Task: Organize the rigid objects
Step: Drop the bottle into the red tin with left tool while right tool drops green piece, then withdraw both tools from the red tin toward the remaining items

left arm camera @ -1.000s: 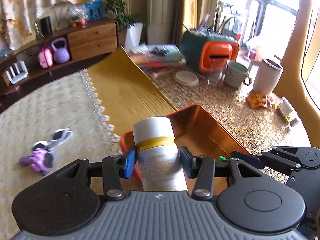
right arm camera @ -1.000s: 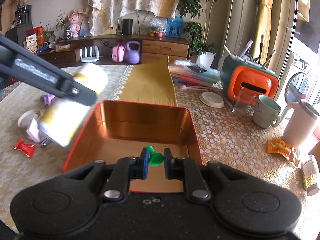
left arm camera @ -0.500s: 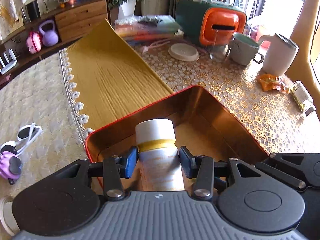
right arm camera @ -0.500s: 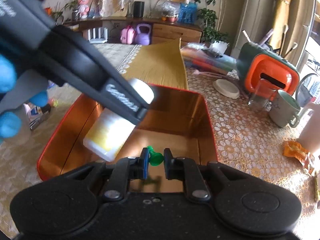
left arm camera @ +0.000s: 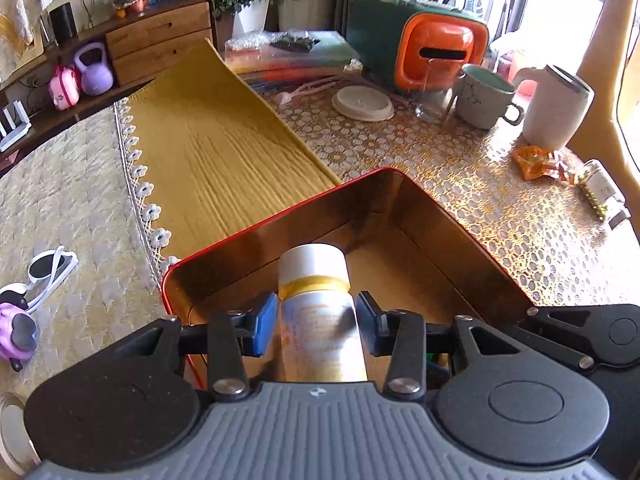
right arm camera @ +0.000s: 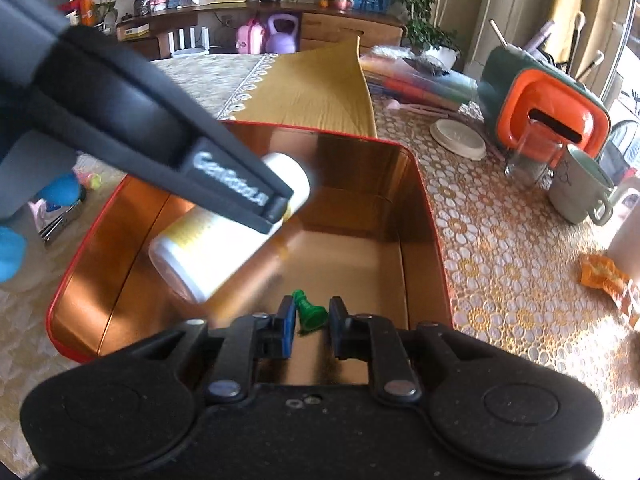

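The left gripper point(left arm camera: 316, 326) clamped a white cylindrical plastic bottle with a yellow band point(left arm camera: 320, 320), tilted low inside the red-rimmed, copper-lined rectangular metal tin point(right arm camera: 424, 216). At the tin's near side, the right gripper point(right arm camera: 310, 322) was opening, its pads apart from a small green plastic chess pawn point(right arm camera: 308, 312) lying between them.

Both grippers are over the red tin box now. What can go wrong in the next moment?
The right gripper is opening around the small green pawn-shaped piece; it may bounce inside the copper-lined red tin box. The left gripper holds the white bottle with a yellow band tilted, so it may roll onto the piece.
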### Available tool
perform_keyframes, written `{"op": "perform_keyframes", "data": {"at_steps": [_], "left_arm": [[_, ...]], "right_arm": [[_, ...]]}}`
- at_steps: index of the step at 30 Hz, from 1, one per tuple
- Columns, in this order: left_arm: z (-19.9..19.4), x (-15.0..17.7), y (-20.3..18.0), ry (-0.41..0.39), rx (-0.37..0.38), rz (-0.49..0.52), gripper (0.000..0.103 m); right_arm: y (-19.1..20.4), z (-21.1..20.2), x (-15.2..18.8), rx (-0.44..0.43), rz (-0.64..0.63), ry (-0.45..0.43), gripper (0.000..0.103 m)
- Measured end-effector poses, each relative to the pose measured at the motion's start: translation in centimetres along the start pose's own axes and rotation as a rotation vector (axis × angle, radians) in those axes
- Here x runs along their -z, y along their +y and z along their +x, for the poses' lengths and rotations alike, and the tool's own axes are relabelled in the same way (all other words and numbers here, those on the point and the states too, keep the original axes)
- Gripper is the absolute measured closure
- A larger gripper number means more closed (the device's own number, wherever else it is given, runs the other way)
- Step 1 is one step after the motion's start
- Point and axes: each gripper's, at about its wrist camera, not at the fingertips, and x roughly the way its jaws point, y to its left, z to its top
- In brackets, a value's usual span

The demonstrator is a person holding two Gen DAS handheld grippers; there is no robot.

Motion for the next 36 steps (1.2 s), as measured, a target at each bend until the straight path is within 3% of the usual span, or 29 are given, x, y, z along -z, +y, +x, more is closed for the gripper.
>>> {"op": "perform_keyframes", "data": {"at_steps": [4,8,15,32,36], "left_arm": [[-1.7,0.4,0.2,-0.045,0.02,-0.001,0.04],[-3.6,1.0,0.4,-0.074,0.03,-0.005,0.04],[-7.8,2.7,1.7,-0.121,0.022,-0.021,0.04],[-16.5,8.2,6.5,-0.202,0.001,-0.044,0.035],[-18.3,10.2,8.2,-0.234,-0.044,-0.052,0.035]], "right_arm": [[-0.2,-1.0,0.1,-0.007,0.023,-0.012,0.08],[-0.2,-2.3,0.1,-0.013,0.049,-0.033,0.076],[0.7,-5.2,0.0,-0.026,0.077,-0.088,0.06],[5.7,-11.1,-0.1,-0.091,0.096,-0.173,0.042],[7.1,-11.8,0.0,-0.111,0.093,-0.186,0.039]]}}
